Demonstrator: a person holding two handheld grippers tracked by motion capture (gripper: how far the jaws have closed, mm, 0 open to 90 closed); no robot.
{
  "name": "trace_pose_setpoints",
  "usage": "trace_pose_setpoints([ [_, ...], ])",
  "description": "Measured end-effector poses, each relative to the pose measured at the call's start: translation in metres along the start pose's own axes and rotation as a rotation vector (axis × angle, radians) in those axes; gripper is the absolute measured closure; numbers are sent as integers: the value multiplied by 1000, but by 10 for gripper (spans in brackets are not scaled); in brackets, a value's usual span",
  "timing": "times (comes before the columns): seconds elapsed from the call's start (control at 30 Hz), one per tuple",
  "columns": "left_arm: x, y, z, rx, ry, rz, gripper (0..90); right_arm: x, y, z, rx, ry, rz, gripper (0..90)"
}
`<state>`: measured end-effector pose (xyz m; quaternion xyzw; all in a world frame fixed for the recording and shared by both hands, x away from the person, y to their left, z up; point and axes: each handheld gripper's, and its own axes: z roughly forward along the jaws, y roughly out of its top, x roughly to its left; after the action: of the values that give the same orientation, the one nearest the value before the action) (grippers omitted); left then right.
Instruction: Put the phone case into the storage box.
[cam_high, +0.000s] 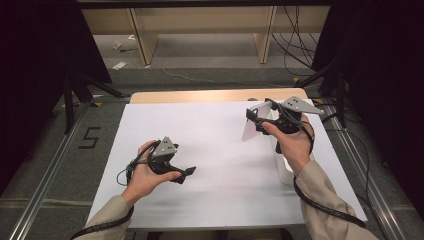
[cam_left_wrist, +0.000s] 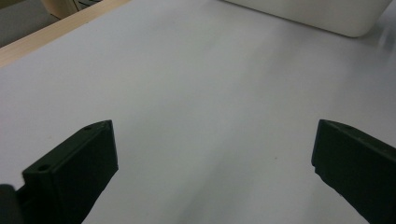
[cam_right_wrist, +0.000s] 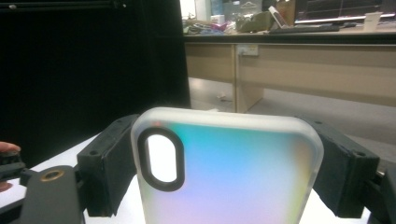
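A frosted phone case (cam_right_wrist: 233, 177) with an iridescent sheen and a black-rimmed camera cutout stands upright between the jaws of my right gripper (cam_right_wrist: 224, 163), which is shut on its two long edges. In the high view the case (cam_high: 250, 129) hangs above the far right of the white table sheet (cam_high: 215, 150), held by the right gripper (cam_high: 257, 120). My left gripper (cam_high: 187, 173) rests low over the near left of the sheet. Its jaws stand wide apart with nothing between them, as the left gripper (cam_left_wrist: 215, 158) view shows.
A white rounded object (cam_high: 286, 170) sits on the sheet under my right wrist, and its edge (cam_left_wrist: 327, 16) also shows ahead of the left jaws. A wooden table edge (cam_high: 200, 96) runs along the far side. Black stands and cables flank the table.
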<state>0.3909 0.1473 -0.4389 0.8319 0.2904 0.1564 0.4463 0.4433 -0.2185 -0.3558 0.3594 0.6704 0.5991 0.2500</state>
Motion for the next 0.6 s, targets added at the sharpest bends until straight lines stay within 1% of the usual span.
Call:
trace_pose_setpoints([
  [0.17,0,0,0,-2,0,-2,0,-5,4,-4,-12,-17,2,187],
  [0.27,0,0,0,-2,1,-3,0,-8,5,-7,-12,-36,-12,187],
  [0.6,1,0,0,-6,3,-5,0,-16,7,-12,-19,-64,-3,187],
])
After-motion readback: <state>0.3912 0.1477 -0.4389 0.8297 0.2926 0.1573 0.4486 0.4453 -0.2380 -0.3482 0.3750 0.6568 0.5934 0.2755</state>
